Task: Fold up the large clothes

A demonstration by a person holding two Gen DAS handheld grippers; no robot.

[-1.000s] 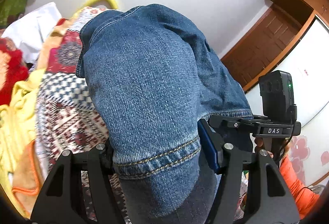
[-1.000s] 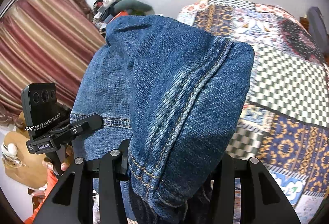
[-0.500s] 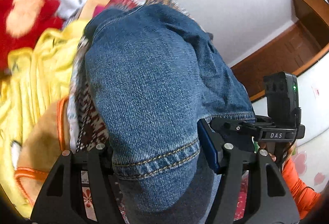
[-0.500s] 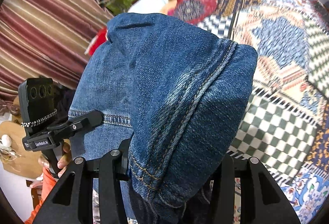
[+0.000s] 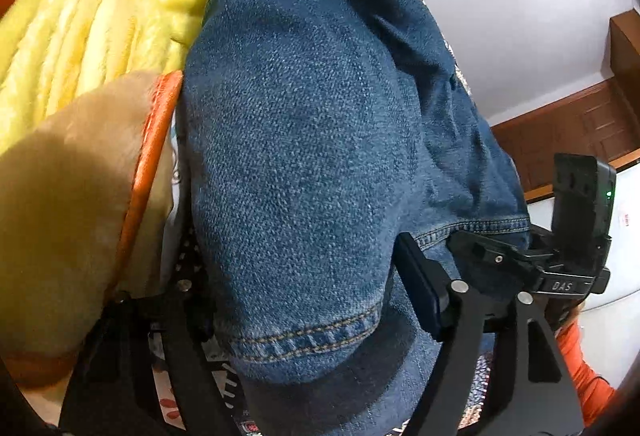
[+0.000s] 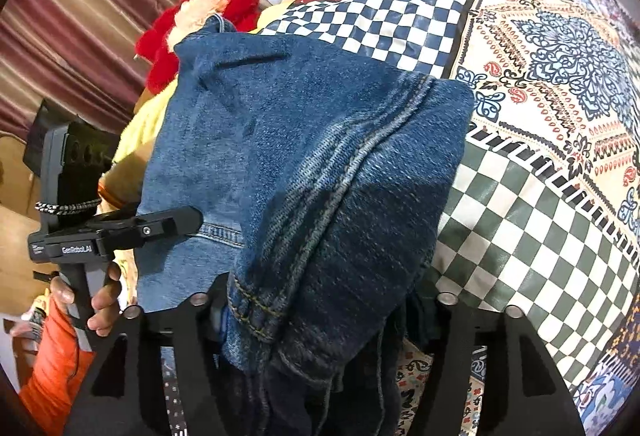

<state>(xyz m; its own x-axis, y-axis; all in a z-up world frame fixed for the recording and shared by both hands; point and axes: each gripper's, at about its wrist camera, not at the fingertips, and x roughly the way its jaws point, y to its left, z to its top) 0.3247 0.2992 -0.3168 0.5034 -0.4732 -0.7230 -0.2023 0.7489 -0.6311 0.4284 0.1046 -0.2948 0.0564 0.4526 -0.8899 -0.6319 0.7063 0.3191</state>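
Observation:
Folded blue jeans [image 5: 320,139] fill the left wrist view, draped forward over my left gripper [image 5: 312,300], which is shut on their hemmed edge. In the right wrist view the same jeans [image 6: 304,163] hang over my right gripper [image 6: 320,316], shut on the seamed edge near the hem. The far fold of the denim rests low over the patchwork bedspread [image 6: 540,115]. Each gripper shows in the other's view: the right gripper [image 5: 492,256] at the denim's right edge, the left gripper [image 6: 160,224] at its left edge. The fingertips are hidden by cloth.
A yellow fleece blanket [image 5: 100,7], a tan cushion with orange piping [image 5: 68,195] and a red plush toy [image 6: 188,23] lie left of the jeans. Striped curtains [image 6: 80,15] hang at left. A wooden door [image 5: 568,131] stands at right.
Both grippers have tipped forward and down with the jeans, from facing the wall to facing the bed. The denim's far fold now lies near the bedspread. The grips are unchanged.

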